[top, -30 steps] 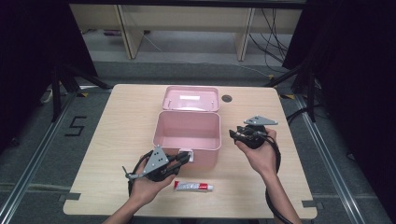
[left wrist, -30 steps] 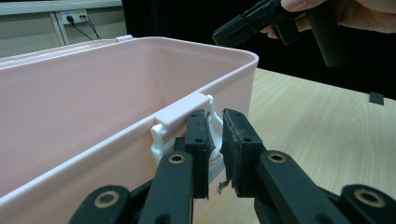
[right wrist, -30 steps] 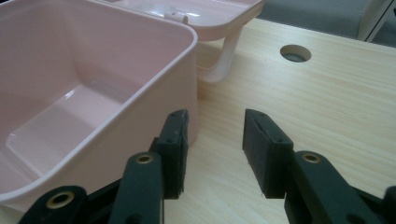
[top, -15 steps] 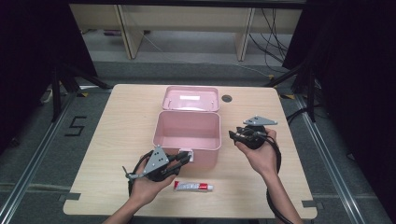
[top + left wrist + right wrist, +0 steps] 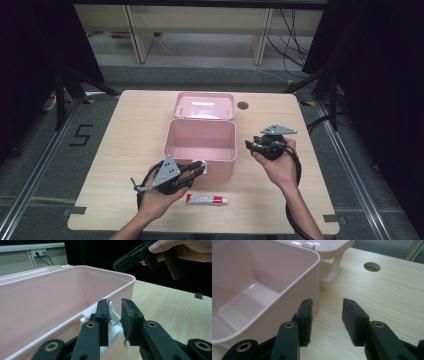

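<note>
Pink box (image 5: pixel 201 140) open at table centre, lid (image 5: pixel 204 105) folded back on the far side, long axis across the table, mouth upward. White latch (image 5: pixel 113 315) on the box's near wall, standing between the left gripper (image 5: pixel 115 312) pads; jaws just been opening, slack, not pressing. Right gripper (image 5: pixel 327 312) off the box's right wall, jaws spread, nothing held. Tube (image 5: pixel 207 200) just before the box, lying lengthwise across.

My claws flank the open pink box (image 5: pixel 200 140).
My left gripper (image 5: pixel 194 170), jaws just opening, meets its white latch (image 5: pixel 199 164) at six o'clock; my right gripper (image 5: pixel 251 145) hovers at three.
</note>
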Demonstrator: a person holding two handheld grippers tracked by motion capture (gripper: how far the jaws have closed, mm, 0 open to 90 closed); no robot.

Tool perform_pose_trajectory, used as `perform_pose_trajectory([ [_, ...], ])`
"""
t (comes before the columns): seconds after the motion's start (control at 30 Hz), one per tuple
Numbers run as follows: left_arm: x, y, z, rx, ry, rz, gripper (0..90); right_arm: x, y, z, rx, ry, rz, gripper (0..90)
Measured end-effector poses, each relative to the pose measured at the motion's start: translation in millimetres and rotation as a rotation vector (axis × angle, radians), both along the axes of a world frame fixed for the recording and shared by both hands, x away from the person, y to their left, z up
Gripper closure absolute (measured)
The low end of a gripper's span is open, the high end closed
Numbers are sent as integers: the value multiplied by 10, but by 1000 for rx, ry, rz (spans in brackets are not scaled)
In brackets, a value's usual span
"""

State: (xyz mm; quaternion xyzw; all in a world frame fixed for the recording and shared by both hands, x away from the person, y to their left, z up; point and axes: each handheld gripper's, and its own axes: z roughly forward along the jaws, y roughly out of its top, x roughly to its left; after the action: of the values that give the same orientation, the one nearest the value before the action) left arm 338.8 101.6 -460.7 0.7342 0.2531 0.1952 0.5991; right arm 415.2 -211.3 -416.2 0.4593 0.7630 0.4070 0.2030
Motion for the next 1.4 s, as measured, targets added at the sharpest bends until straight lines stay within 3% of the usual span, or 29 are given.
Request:
perform_pose_trajectory([
  [0.23, -56, 57, 67, -5, -15, 1, 740, -12, -16, 2, -23, -9, 20, 622],
  [0.37, -104, 125, 108, -13, -16, 7, 723, -63, -11, 16, -45, 27, 26, 627],
  [0.43, -123, 163, 117, -19, -14, 5, 717, -63, -36, 4, -83, -1, 56, 628],
  [0.57, -166, 232, 112, 2, -5, -8, 702, -129, -24, -13, -74, 51, 59, 633],
  [0.6, -165, 240, 96, -8, -10, -17, 700, -126, -37, -31, -96, 42, 83, 634],
  [0.63, -183, 265, 99, 8, 0, -8, 698, -146, -33, -38, -100, 55, 86, 636],
  [0.73, -196, 324, 86, 1, 4, 3, 692, -184, -49, -45, -124, 108, 120, 642],
  [0.77, -196, 345, 80, -6, 3, 6, 688, -182, -62, -59, -143, 98, 146, 642],
  [0.8, -201, 373, 80, -4, 6, 12, 681, -210, -50, -53, -133, 138, 145, 642],
  [0.83, -204, 401, 77, -10, 9, 19, 677, -212, -64, -59, -162, 129, 166, 642],
  [0.9, -212, 458, 66, -15, 14, 37, 674, -234, -55, -87, -170, 149, 198, 642],
  [0.97, -216, 507, 54, -24, 11, 49, 673, -262, -52, -99, -195, 197, 226, 639],
  [1.0, -221, 534, 52, -18, 15, 55, 673, -253, -56, -128, -225, 176, 260, 635],
  [1.03, -226, 558, 44, -21, 19, 61, 672, -277, -32, -152, -219, 204, 253, 633],
  [1.17, -234, 608, 6, -29, 21, 61, 669, -325, 33, -214, -261, 246, 335, 634],
  [1.23, -245, 637, -11, -14, 30, 70, 666, -348, 68, -233, -280, 261, 369, 635],
  [1.3, -245, 661, -34, -14, 34, 76, 665, -369, 106, -253, -296, 260, 407, 635],
  [1.33, -246, 669, -44, -16, 36, 80, 665, -370, 120, -246, -312, 262, 451, 636],
  [1.4, -240, 681, -66, -25, 36, 83, 663, -405, 170, -247, -324, 286, 477, 635],
])
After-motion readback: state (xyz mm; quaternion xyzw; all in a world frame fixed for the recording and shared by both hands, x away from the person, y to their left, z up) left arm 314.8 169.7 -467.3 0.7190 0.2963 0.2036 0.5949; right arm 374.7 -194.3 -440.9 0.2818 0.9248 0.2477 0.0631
